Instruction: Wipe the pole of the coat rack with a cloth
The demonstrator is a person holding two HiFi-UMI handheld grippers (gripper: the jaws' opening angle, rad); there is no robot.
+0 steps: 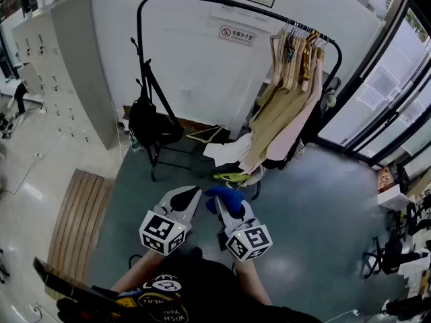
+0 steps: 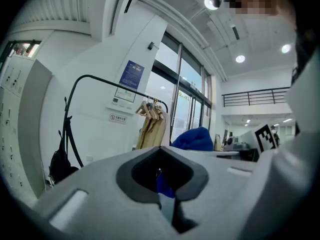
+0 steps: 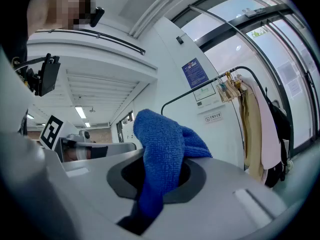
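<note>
Presently: black tubular metal coat rack (image 1: pixel 137 52), rigid, standing well ahead, garments hung; pole not yet wiped. Blue terry cloth (image 1: pixel 224 195), judged light, limp, grippy; best taken bunched, as pinched by right tongs (image 1: pixel 229 206). Left tongs (image 1: pixel 189 195) pressed together, empty.

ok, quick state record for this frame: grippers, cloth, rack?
right gripper: shut on blue cloth
left gripper: jaws together, nothing clearly gripped
coat rack: black pole, ahead by the wall, neither gripper touching it
on rack: wooden hangers with garments at right end in head view; black bag at left
wiping: not yet begun
</note>
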